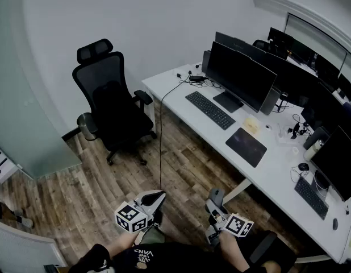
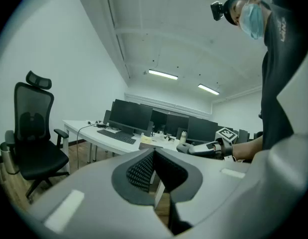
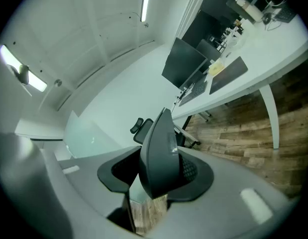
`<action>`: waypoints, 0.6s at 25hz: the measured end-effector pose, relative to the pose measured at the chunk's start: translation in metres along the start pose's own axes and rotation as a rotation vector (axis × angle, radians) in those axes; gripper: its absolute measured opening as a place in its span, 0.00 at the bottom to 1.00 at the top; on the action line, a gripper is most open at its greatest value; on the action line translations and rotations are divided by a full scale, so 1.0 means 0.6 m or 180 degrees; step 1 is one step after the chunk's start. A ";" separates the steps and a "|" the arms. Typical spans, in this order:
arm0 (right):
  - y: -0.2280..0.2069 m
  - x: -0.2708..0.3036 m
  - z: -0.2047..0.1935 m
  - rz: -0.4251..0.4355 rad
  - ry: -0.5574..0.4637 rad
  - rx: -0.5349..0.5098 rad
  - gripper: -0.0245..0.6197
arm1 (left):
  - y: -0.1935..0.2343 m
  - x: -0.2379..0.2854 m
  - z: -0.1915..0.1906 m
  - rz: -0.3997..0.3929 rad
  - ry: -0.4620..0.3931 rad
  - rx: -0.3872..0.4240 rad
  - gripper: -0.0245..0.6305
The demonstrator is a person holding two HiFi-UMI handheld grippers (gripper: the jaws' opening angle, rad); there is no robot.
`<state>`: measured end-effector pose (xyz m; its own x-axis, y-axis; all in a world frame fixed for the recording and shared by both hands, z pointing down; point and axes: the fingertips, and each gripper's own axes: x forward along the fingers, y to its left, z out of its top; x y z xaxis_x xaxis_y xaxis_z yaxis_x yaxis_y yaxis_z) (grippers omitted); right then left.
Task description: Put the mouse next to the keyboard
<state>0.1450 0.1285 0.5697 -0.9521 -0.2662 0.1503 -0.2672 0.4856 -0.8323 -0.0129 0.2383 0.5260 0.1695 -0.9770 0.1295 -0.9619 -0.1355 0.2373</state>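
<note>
A dark grey mouse (image 3: 160, 148) stands on edge between the jaws of my right gripper (image 3: 163, 169), which is shut on it. In the head view that gripper (image 1: 217, 202) is low, close to my body and over the wooden floor, well short of the desk. The black keyboard (image 1: 210, 110) lies on the white desk (image 1: 175, 87) in front of a wide monitor (image 1: 241, 75). A dark mouse pad (image 1: 246, 147) lies to its right. My left gripper (image 1: 154, 198) is beside the right one. Its jaws (image 2: 154, 156) are shut with nothing between them.
A black office chair (image 1: 114, 107) stands left of the desk with a small bin (image 1: 86, 125) beside it. A cable (image 1: 161, 135) hangs from the desk to the floor. Further right on the desk lie a second keyboard (image 1: 310, 197), another mouse (image 1: 303, 166) and more monitors (image 1: 334, 158).
</note>
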 end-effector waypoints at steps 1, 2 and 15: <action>0.003 0.001 0.001 0.0001 0.0000 -0.0008 0.31 | -0.001 -0.001 0.001 -0.0003 0.0005 0.0004 0.04; 0.005 0.002 0.002 0.0002 -0.0003 -0.0013 0.31 | -0.001 -0.002 0.001 -0.0004 0.0011 0.0007 0.04; 0.036 0.071 0.028 0.0282 -0.0146 0.0019 0.31 | 0.068 0.014 0.006 0.0075 -0.0031 -0.0119 0.04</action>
<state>0.1014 0.1135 0.5489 -0.9641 -0.2604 0.0514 -0.1811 0.5042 -0.8444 -0.0514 0.2240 0.5333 0.1445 -0.9814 0.1262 -0.9569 -0.1062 0.2703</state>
